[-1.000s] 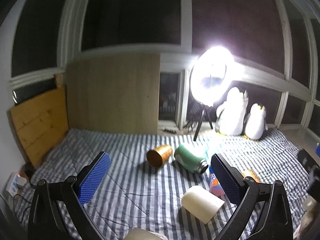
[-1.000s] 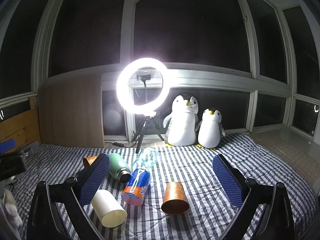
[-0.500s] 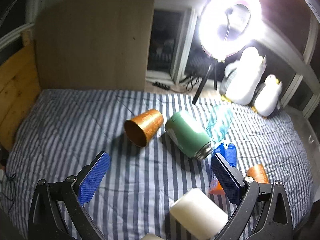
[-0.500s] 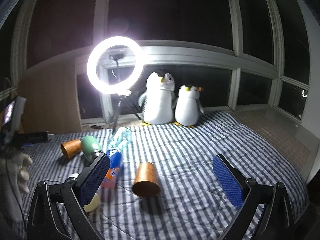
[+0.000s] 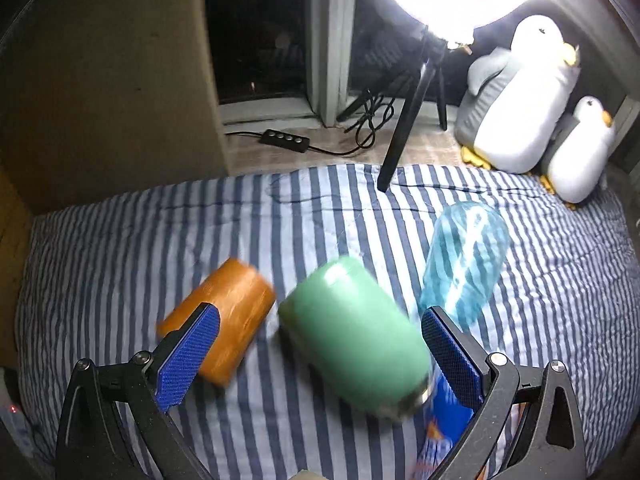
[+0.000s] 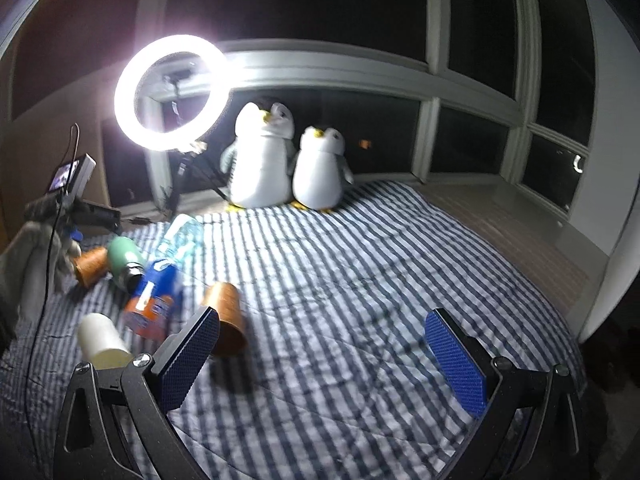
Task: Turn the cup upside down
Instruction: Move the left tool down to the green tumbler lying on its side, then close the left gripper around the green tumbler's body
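**Cup lies sideways between the left gripper's open fingers**

Cup (image 5: 352, 336), the green one, lies on its side on the striped bedspread (image 5: 320, 208), long axis running from 11 o'clock (base) to 5 o'clock (mouth). The left gripper (image 5: 320, 354), spread wide and empty, straddles it and is by far the nearer. Motion blur hides whether either pad touches. An orange cup (image 5: 228, 312) lies just beside, at 9 o'clock. The right gripper (image 6: 322, 360), also wide and empty, hangs well apart.
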Available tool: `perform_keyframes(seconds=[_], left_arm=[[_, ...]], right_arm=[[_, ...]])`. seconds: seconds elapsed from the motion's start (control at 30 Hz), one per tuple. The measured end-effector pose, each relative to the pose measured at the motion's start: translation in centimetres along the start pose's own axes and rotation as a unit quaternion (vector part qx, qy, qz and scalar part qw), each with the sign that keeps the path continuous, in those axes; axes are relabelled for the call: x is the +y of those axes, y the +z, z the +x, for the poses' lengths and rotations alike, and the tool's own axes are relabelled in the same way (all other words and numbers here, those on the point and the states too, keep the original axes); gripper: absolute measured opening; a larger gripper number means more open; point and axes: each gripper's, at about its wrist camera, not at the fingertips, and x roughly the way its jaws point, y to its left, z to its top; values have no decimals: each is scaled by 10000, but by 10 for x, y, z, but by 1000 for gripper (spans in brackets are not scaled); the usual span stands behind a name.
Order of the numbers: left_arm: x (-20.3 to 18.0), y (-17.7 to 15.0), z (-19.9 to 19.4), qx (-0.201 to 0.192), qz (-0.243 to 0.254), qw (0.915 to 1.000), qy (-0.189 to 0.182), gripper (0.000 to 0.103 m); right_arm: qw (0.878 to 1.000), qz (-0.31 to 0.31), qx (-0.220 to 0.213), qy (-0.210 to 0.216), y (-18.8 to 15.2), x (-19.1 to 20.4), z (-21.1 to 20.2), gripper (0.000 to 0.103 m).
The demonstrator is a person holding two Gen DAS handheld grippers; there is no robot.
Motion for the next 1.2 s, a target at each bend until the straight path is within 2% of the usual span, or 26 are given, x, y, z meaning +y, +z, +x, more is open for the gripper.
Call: perform_keyframes(seconds=[0.1, 0.27, 0.53, 0.63, 0.7, 0.87, 1.2], left_arm=[[-11, 18, 28, 301, 247, 9992, -18, 102], [-22, 35, 68, 733, 537, 9957, 174, 98], [-41, 24, 99, 1223, 1299, 9829, 464, 94], [-41, 18, 104, 1350, 1432, 9791, 507, 87], [-39, 10, 107, 1405, 1497, 9771, 552, 87], [-18, -1, 95, 1421, 1219, 9819, 271, 87], [22, -26, 71, 1345, 1016, 9857, 1, 87]], right_arm=[[9998, 66, 104, -185, -4, -11, 3, 101], [9990, 142, 213, -364, -9, -21, 6, 101], [9988, 165, 231, -400, -6, -16, 8, 101], [9989, 151, 214, -385, -5, -11, 9, 101], [9991, 143, 209, -355, -4, -8, 9, 101], [9996, 102, 140, -236, 2, 1, 9, 101], [9998, -116, -56, 156, 11, 35, 3, 101]])
